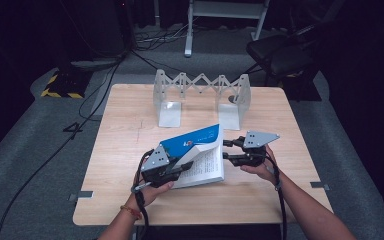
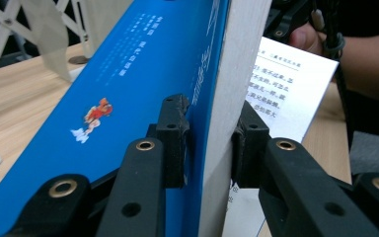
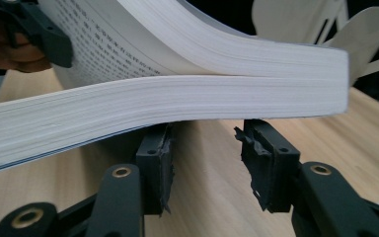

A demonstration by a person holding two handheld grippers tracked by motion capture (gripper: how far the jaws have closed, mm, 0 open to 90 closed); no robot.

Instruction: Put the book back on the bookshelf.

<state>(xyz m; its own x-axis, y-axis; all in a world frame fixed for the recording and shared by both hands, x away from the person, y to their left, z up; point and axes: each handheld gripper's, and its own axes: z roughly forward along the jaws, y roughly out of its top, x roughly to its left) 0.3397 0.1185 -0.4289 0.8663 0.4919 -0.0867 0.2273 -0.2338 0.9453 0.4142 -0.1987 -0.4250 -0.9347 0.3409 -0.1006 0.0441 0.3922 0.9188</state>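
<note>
A thick book with a blue cover (image 1: 200, 139) lies partly open in the middle of the wooden table (image 1: 125, 120). My left gripper (image 1: 182, 162) is shut on the lifted part. In the left gripper view its pads (image 2: 175, 143) clamp the blue cover and a block of pages (image 2: 128, 74), held tilted up, with a printed page beyond. My right gripper (image 1: 226, 150) is at the book's right edge, open. In the right gripper view its jaws (image 3: 205, 158) stand apart just under the stacked page edges (image 3: 177, 98), with bare table between them.
A white metal expanding book rack (image 1: 200, 85) stands at the table's far edge, behind the book. A dark chair (image 1: 280, 52) and cables (image 1: 95, 85) are on the grey floor beyond. Bare tabletop lies on the left and in front of the hands.
</note>
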